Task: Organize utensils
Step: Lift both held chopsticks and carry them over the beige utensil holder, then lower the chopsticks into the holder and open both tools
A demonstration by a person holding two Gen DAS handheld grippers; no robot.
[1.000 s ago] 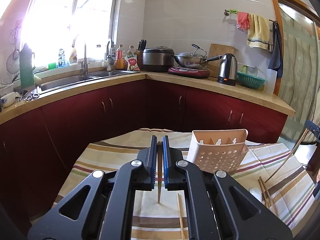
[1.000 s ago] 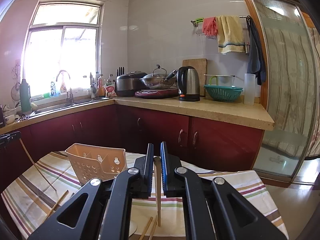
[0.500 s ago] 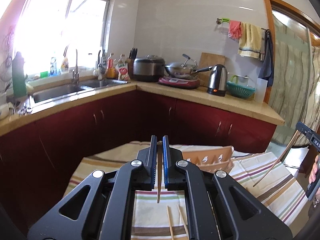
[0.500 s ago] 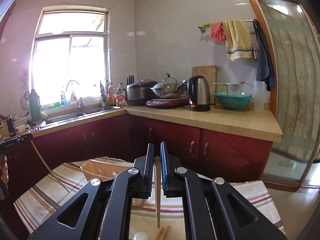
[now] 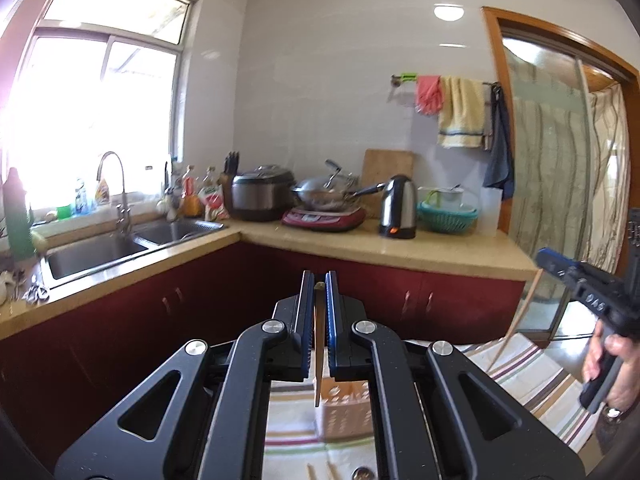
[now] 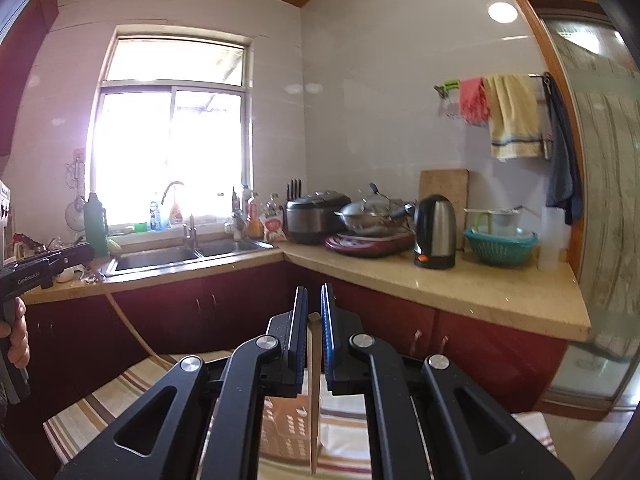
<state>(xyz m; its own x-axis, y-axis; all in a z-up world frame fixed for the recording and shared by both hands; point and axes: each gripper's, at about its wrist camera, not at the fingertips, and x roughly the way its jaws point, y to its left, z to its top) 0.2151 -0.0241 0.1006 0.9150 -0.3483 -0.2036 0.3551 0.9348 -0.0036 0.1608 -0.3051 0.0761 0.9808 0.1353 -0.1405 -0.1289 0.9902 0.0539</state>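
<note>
Each hand-held gripper, left (image 5: 320, 280) and right (image 6: 314, 292), pinches 1 chopstick (image 5: 318, 360); lower tips straight into holder (image 5: 344, 412), bottom center.

Left tongs (image 5: 319, 312): raised; utensil holder (image 5: 344, 412) now low in view.
Right tongs (image 6: 314, 320): raised likewise; holder partly hidden behind them.

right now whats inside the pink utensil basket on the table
Unclear: the left gripper and its chopstick cover most of the basket; only its perforated wall shows, and the interior is hidden.
</note>
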